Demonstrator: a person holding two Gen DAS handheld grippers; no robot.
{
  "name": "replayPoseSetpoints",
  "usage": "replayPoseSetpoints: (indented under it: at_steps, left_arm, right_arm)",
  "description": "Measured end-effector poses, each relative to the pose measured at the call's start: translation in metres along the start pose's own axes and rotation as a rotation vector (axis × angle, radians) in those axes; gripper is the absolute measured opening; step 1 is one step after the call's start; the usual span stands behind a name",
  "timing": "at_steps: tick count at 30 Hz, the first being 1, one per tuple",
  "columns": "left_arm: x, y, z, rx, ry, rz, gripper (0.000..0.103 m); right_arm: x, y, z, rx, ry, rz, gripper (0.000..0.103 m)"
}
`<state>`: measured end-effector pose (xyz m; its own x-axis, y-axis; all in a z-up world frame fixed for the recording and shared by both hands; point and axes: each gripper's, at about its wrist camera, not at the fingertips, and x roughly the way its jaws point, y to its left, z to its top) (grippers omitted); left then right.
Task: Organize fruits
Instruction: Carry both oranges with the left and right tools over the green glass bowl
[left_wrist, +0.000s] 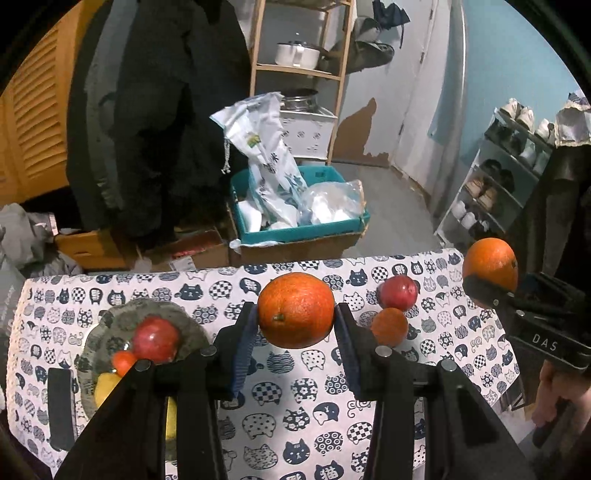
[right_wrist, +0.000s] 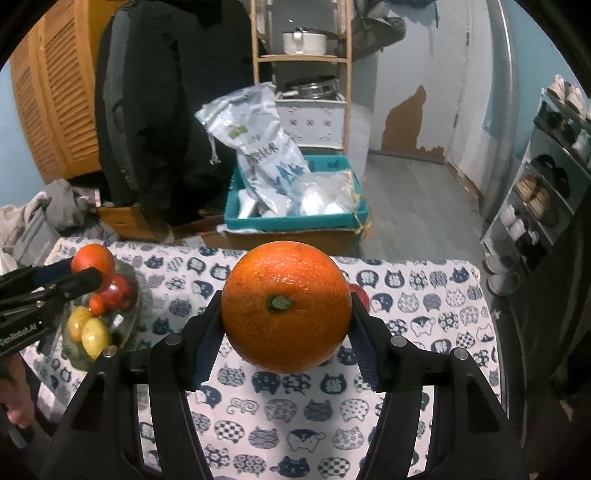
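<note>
My left gripper (left_wrist: 295, 314) is shut on an orange (left_wrist: 295, 310) and holds it above the cat-print cloth (left_wrist: 295, 413). My right gripper (right_wrist: 286, 314) is shut on a second orange (right_wrist: 286, 306), also held above the cloth; it shows at the right of the left wrist view (left_wrist: 490, 264). A glass plate (left_wrist: 173, 314) at the left holds a red apple (left_wrist: 155, 339), a small orange fruit (left_wrist: 123, 361) and yellow lemons (right_wrist: 94, 334). On the cloth to the right lie a red apple (left_wrist: 398, 292) and a small orange (left_wrist: 389, 326).
A dark flat object (left_wrist: 61, 406) lies on the cloth left of the plate. Beyond the table's far edge stand a teal crate of bags (left_wrist: 299, 206), cardboard boxes (left_wrist: 199, 251), a wooden shelf (left_wrist: 299, 70) and a shoe rack (left_wrist: 495, 184).
</note>
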<state>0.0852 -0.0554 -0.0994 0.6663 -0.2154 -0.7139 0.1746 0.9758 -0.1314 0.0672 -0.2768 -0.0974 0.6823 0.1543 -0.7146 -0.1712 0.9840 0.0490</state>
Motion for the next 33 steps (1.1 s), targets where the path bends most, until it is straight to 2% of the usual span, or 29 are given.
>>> replayPoseSetpoints:
  at_steps: [19,33]
  left_arm:
    - [-0.027,0.073,-0.013,-0.098,-0.026,0.091,0.043]
    - [-0.030,0.138,-0.033,-0.199,-0.009,0.148,0.043]
  right_arm:
    - [0.020,0.090,0.026,-0.095,-0.008,0.132,0.062]
    - [0.053,0.170,0.032,-0.170,0.044,0.231,0.062]
